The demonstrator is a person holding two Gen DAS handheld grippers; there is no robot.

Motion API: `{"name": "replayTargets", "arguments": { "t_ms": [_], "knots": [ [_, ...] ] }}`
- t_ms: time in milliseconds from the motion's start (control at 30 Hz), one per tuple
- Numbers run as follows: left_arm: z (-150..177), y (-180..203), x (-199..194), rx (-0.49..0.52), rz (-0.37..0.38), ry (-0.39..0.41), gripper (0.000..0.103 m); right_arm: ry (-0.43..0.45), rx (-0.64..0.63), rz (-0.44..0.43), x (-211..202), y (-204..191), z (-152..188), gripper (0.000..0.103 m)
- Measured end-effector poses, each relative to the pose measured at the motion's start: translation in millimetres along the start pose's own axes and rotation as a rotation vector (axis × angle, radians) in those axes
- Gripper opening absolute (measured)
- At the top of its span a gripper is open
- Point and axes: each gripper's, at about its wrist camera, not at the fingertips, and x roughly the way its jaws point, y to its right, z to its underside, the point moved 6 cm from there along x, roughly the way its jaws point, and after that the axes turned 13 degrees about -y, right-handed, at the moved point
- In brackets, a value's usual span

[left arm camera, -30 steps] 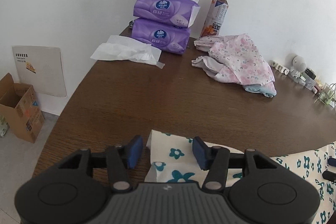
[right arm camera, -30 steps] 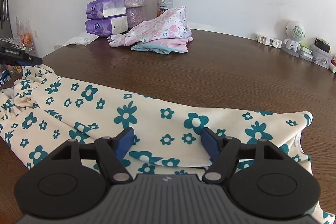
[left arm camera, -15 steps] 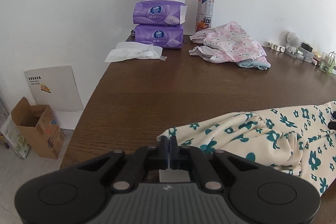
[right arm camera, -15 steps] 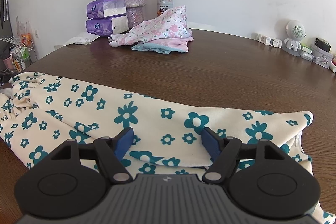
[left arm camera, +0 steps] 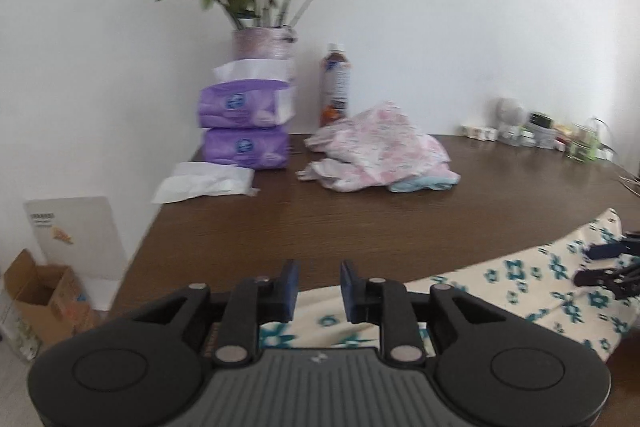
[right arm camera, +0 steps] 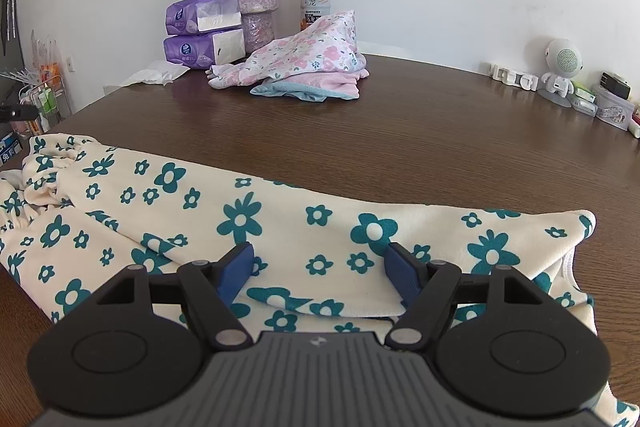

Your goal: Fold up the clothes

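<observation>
Garment: the cream cotton garment printed with teal flowers (right arm camera: 280,223) lies stretched in a long band along the near edge of the dark brown wooden bench (right arm camera: 400,131), one layer lapped over another, its gathered end bunched at the left.
Left hand-held gripper: the left hand-held gripper (left arm camera: 316,287) hangs over the garment's left end with its blue pads parted by a narrow gap and no cloth between them; the cloth (left arm camera: 520,291) runs beneath and off to the right.
Right hand-held gripper: the right hand-held gripper (right arm camera: 318,267) has its fingers spread wide, low over the lapped upper layer near the right end, gripping nothing.
Why so: with one tool at each end, the long band can be taken at both ends and kept taut, which would suit doubling it over.
Stage: this fits a fold just laid down and let go, or a fresh hold about to be taken.
Far pile: a pink floral cloth heap (right arm camera: 304,55) sits well apart, near the purple tissue packs (right arm camera: 204,31), leaving the middle bare for working.
</observation>
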Motion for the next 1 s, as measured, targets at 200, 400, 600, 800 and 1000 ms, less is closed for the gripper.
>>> {"name": "replayTargets", "arguments": {
  "t_ms": [200, 400, 600, 800, 1000],
  "knots": [
    [-1.5, 57.6, 12.5, 0.125, 0.175, -0.038, 0.028, -0.001, 0.004, -0.005, -0.8, -0.3, 0.4, 0.075],
    [18.1, 57.1, 28.1, 0.135, 0.148, -0.099, 0.027, 0.015, -0.002, 0.006, -7.3, 6.0, 4.7, 0.076],
    [21.0, 53.6, 27.2, 0.131, 0.148, -0.081, 0.027, 0.030, 0.048, 0.098, -19.3, 41.3, 17.3, 0.076],
    [20.9, 53.3, 26.4, 0.118, 0.147, -0.077, 0.027, 0.005, 0.110, 0.072, -18.1, 61.4, 24.5, 0.076],
    [13.8, 61.9, 20.4, 0.116, 0.099, -0.051, 0.028, -0.001, 0.103, 0.078, -16.7, 59.8, 24.9, 0.076]
  ]
}}
